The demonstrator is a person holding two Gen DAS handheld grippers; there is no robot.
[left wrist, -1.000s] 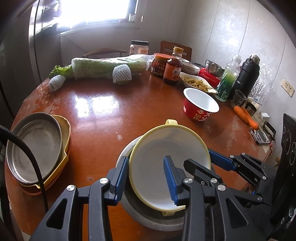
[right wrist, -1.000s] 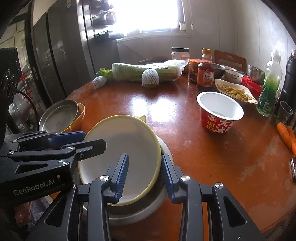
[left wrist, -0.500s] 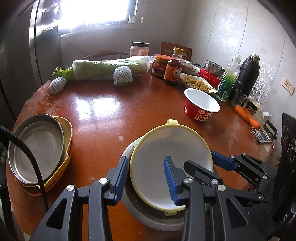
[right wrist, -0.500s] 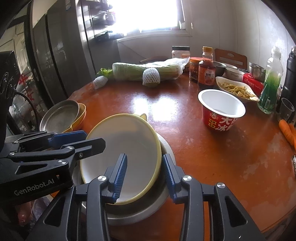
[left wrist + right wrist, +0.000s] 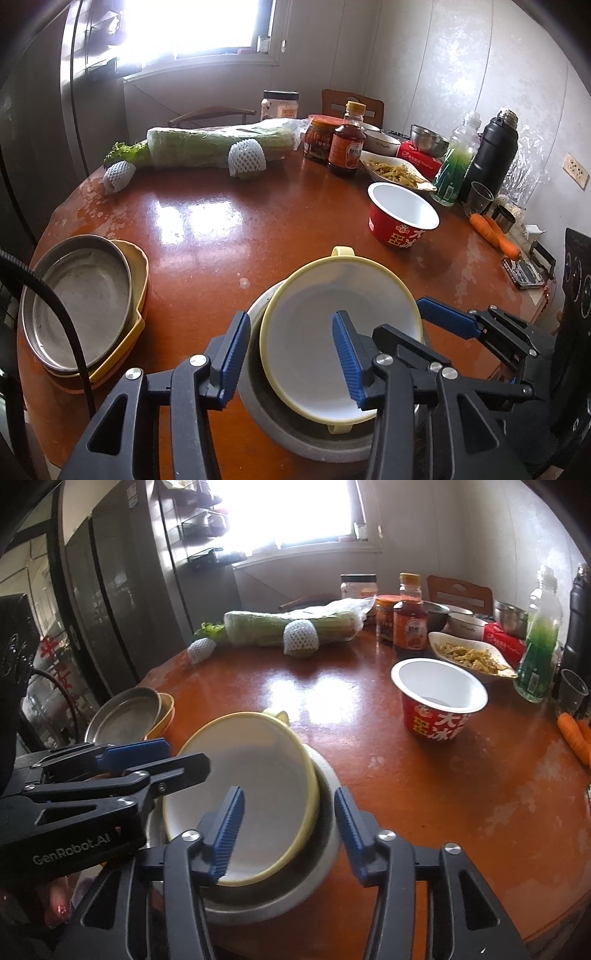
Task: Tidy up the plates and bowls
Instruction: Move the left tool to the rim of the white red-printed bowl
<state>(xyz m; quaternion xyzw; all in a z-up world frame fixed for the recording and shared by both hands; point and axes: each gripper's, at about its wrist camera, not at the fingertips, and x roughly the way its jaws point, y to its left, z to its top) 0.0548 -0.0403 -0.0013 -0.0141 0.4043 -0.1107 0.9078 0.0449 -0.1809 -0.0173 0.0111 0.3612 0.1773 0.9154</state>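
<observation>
Left gripper (image 5: pixel 291 354): jaws opening, straddling the left rim of the yellow-rimmed bowl (image 5: pixel 332 332); the pads stand apart from the rim, one outside it and one over the white inside.
Right gripper (image 5: pixel 288 834): jaws opening too, astride the bowl's right rim, the left pad over the inside and the right pad outside over the metal basin (image 5: pixel 314 878); no pad presses on it as far as the fisheye lets me judge.
Yellow-rimmed bowl: sits nested in the metal basin at the near edge of the table (image 5: pixel 207 258), tilted slightly, with a small yellow handle tab at the far side and another at the near side.
Metal basin: grey, wider than the bowl, its rim showing around the bowl on the left and near sides.
Plate stack (image 5: pixel 81 302): at the table's left edge, well apart from the bowl; a round steel pan lies on top of a yellow dish, with an orange one below.
Noodle cup (image 5: pixel 402 214): red with a white empty inside, upright, beyond the bowl to the right.
Carrots (image 5: pixel 495 232): near the right edge.
Far side: wrapped cabbage (image 5: pixel 214 147) lying lengthwise, a sauce bottle (image 5: pixel 347 147), a dish of food (image 5: pixel 395 171), a green bottle (image 5: pixel 456 166) and a black flask (image 5: pixel 491 151).
</observation>
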